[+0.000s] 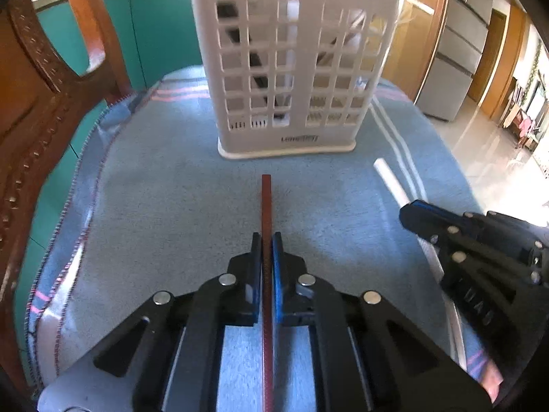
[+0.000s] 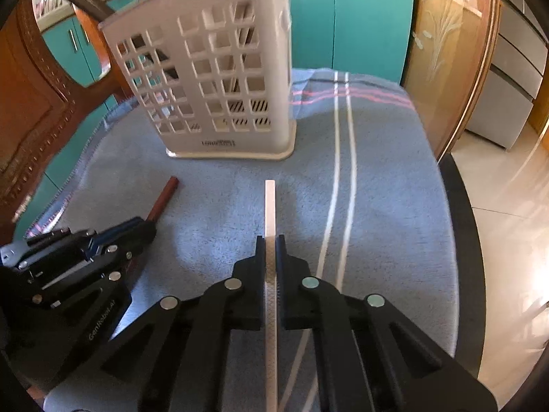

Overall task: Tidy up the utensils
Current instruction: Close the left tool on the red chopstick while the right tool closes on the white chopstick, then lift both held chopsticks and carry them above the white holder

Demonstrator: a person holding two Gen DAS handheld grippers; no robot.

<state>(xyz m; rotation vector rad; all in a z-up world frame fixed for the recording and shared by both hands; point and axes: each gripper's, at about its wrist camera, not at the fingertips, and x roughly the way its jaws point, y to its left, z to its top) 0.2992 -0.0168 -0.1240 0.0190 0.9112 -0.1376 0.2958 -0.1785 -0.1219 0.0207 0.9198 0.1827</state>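
Each gripper pinches a chopstick lengthwise, left gripper (image 1: 267, 240) the red stick (image 1: 266, 199), right gripper (image 2: 271, 242) the white stick (image 2: 270, 206), tips aimed at the basket (image 1: 291, 68) at frame top.

Red-brown chopstick (image 1: 266, 206); white chopstick (image 2: 270, 206); white lattice holder (image 1: 291, 68); blue towel (image 1: 154, 189), pink-white stripes.

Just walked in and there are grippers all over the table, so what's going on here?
A person is sorting chopsticks with two handheld grippers. The left gripper is shut on a reddish-brown chopstick, and the right gripper is shut on a white chopstick. Both sticks point toward the white slotted utensil holder standing on the blue cloth, which already has utensils in it.
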